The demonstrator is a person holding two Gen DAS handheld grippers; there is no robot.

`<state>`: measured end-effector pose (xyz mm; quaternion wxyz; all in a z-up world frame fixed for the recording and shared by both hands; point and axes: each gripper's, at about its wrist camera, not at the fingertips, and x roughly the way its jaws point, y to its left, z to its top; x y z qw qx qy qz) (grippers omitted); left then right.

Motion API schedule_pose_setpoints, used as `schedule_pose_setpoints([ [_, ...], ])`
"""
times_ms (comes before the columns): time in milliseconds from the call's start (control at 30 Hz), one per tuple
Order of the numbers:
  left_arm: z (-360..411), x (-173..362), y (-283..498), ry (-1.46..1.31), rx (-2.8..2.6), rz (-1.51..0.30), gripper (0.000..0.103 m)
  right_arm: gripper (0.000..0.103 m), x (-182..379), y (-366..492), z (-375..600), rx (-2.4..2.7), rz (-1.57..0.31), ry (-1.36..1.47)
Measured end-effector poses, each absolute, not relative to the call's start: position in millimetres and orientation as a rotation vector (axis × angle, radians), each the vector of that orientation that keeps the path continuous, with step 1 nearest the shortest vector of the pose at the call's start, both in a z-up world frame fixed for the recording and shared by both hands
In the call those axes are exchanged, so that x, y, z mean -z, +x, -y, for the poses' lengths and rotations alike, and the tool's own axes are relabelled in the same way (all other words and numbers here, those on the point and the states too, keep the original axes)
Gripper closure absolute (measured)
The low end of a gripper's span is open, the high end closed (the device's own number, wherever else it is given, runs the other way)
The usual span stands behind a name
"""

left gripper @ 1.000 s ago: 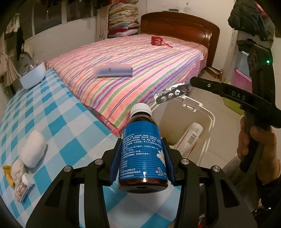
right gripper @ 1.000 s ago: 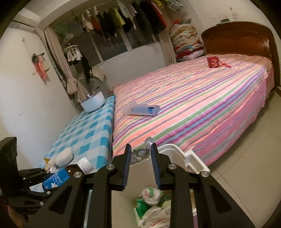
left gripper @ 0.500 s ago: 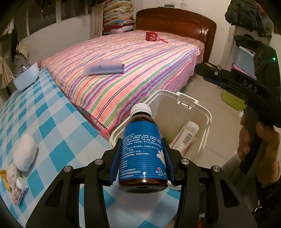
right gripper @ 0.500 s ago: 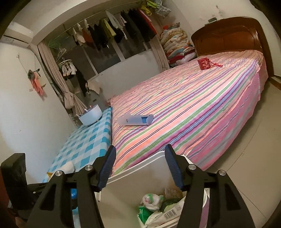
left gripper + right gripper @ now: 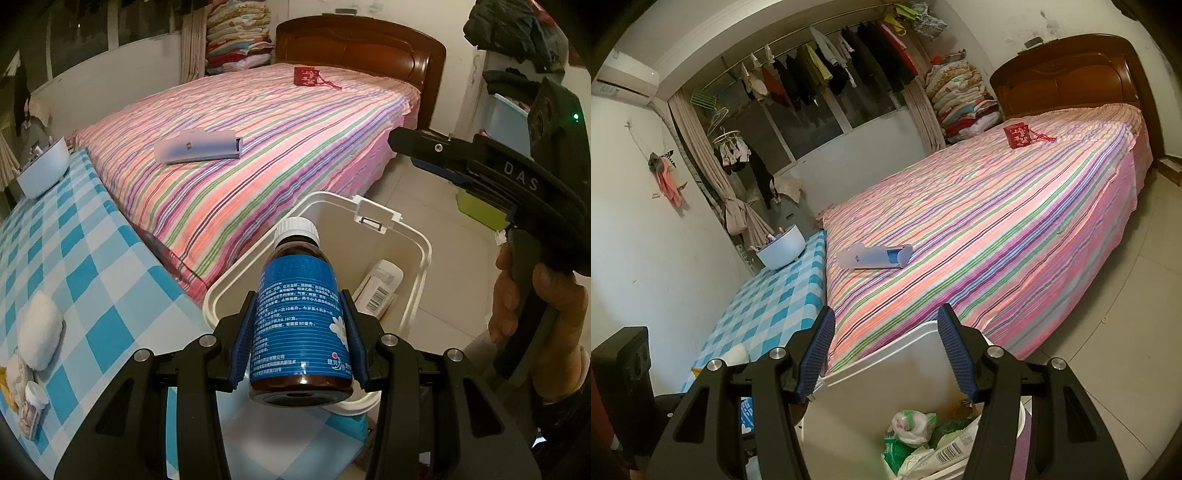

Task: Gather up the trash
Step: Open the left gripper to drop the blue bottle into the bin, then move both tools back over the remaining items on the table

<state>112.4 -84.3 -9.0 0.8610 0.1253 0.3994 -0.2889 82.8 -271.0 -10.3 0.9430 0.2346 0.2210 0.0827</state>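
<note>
Nearest in the left wrist view: left gripper [image 5: 300, 325] clamped on a brown bottle [image 5: 301, 325] with blue label and white cap, blue pads pressed against both sides of the label, base toward the camera and cap pointing away, tilted over the near rim of a white bin [image 5: 413, 295]. Inside the bin, a white tube-like package with a barcode [image 5: 380, 284] against the right wall. Bin standing on the tiled floor, tucked between the checked worktop [image 5: 92, 280] and the striped bed [image 5: 258, 147]. On the worktop to the left, a white fluffy wad [image 5: 38, 332] and, nearer the edge, a small white-capped container [image 5: 31, 410]. Farther along the worktop, a pale blue bowl [image 5: 42, 170]. On the right, a hand [image 5: 532, 310] wrapped round the handle of the right gripper [image 5: 884, 350], held above the bin's far side.

From the right wrist view: right gripper spread wide, nothing between its blue pads, the bin's white wall directly beneath. In the bin's bottom, crumpled plastic bags and wrappers [image 5: 923, 439], green and white, one with a barcode. Beyond, on the bed, a flat pale blue box [image 5: 873, 256] lying open-ended near the foot and a small red pouch [image 5: 1019, 136] near the wooden headboard [image 5: 1067, 77]. Farthest back, stacked folded quilts [image 5: 960, 99] and clothes on a line [image 5: 831, 74] by the window.
</note>
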Motion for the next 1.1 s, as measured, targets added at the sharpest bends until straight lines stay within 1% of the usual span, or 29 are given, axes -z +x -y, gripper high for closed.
schedule_pose_setpoints([
  [67,85,9,112,0.26,0.611,-0.836,0.06,0.047,10,83,271,-0.172,-0.451,0.476],
  [100,87,8,111,0.26,0.618,-0.83,0.057,0.047,10,84,271,-0.173,-0.451,0.475],
  [133,87,6,110,0.261,0.62,-0.82,0.042,0.047,10,84,272,-0.174,-0.451,0.476],
  [167,87,4,109,0.261,0.615,-0.803,0.029,0.047,10,84,272,-0.177,-0.451,0.476],
  [200,86,1,108,0.26,0.608,-0.78,0.012,0.047,9,84,271,-0.178,-0.452,0.474],
  [267,82,-8,104,0.246,0.575,-0.712,0.011,0.047,10,85,270,-0.18,-0.453,0.474],
  [333,77,-16,103,0.226,0.572,-0.681,0.007,0.047,10,85,267,-0.187,-0.454,0.475],
  [467,61,-22,106,0.209,0.504,-0.639,0.007,0.047,11,86,260,-0.201,-0.456,0.469],
  [667,20,-19,118,0.174,0.392,-0.665,0.007,0.047,13,92,247,-0.233,-0.477,0.472],
  [867,-27,-15,122,0.222,0.277,-0.665,0.007,0.047,16,97,230,-0.269,-0.497,0.458],
  [1100,-98,-4,122,0.25,0.155,-0.716,0.007,0.047,15,100,212,-0.303,-0.508,0.449],
])
